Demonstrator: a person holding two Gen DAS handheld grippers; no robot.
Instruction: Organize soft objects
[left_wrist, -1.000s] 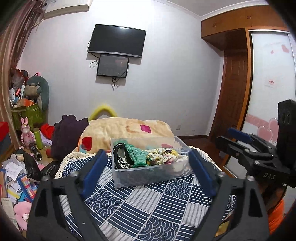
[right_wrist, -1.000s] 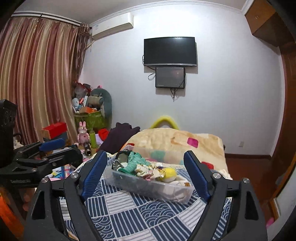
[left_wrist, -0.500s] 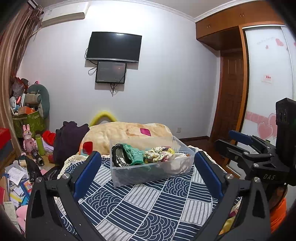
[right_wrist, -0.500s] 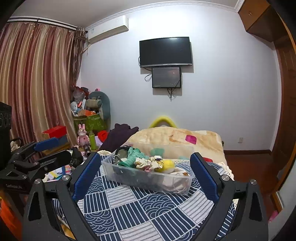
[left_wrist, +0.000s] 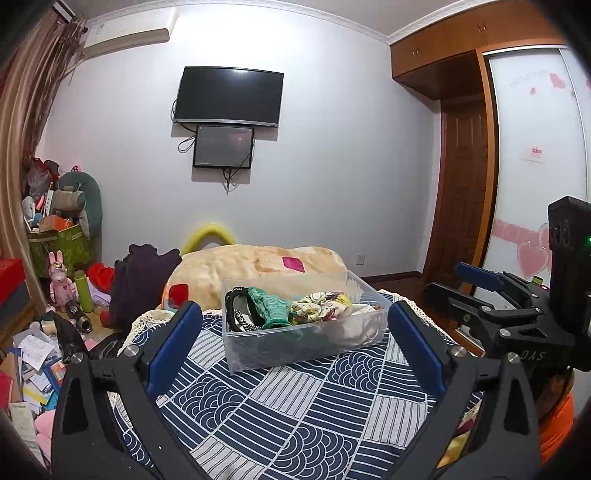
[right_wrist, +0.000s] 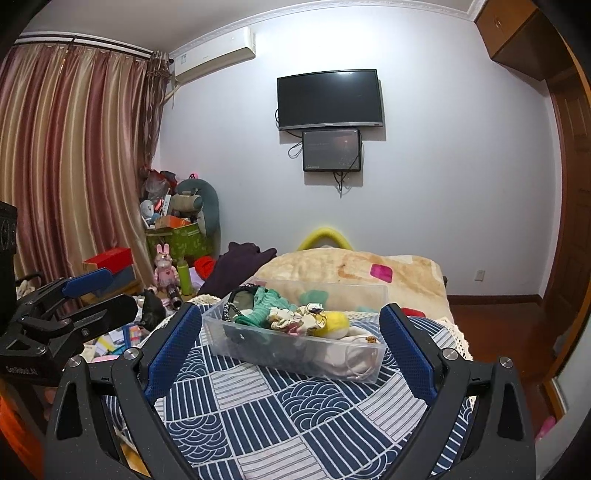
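A clear plastic bin (left_wrist: 258, 345) (right_wrist: 229, 330) stands on a table with a blue patterned cloth (left_wrist: 295, 406) (right_wrist: 295, 406). It holds soft items: a green knit piece (left_wrist: 273, 306) (right_wrist: 264, 301), a floral cloth (left_wrist: 317, 304) (right_wrist: 295, 319), a black band (left_wrist: 236, 314), a yellow ball (right_wrist: 334, 323) and a white cloth (right_wrist: 354, 360). My left gripper (left_wrist: 295, 347) is open and empty, held back from the bin; it also shows in the right wrist view (right_wrist: 74, 295). My right gripper (right_wrist: 291, 347) is open and empty, also back from the bin; it also shows in the left wrist view (left_wrist: 476, 291).
A beige quilt (left_wrist: 258, 266) (right_wrist: 351, 269) lies behind the bin, with a dark purple cloth (left_wrist: 140, 280) to its left. Toys, boxes and papers (left_wrist: 33, 350) clutter the floor at left. A wardrobe and door (left_wrist: 465, 184) stand at right.
Both grippers have drawn back and tilted upward, so the bin looks lower and farther and more of the wall and ceiling shows. Both stay open and empty.
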